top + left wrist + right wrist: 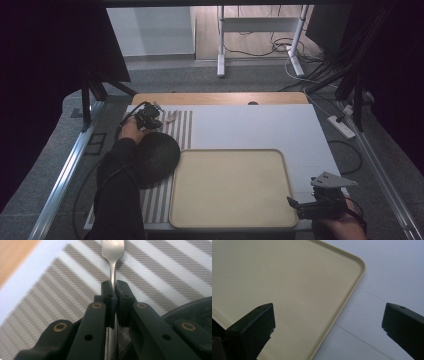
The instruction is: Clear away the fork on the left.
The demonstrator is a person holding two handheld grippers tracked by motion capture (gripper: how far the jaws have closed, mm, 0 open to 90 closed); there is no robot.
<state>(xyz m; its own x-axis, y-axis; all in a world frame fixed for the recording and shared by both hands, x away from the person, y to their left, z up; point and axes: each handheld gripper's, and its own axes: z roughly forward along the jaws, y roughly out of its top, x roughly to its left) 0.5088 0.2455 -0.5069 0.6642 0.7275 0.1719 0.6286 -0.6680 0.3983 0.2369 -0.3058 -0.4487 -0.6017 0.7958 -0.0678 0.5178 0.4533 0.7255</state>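
While the left gripper (113, 293) clamps its jaws tight on the thin neck of a metal fork (113, 255) over the striped placemat (50, 290), a dark bowl (156, 159) sits just beside it near the mat's far edge. At the near right table corner, the right gripper (328, 320) hangs wide open and empty over the beige tray's (352, 287) rounded rim, white table (392, 270) lying bare beyond.

No legible text, label, brand, number or sign on any surface in the high view or in either gripper view.
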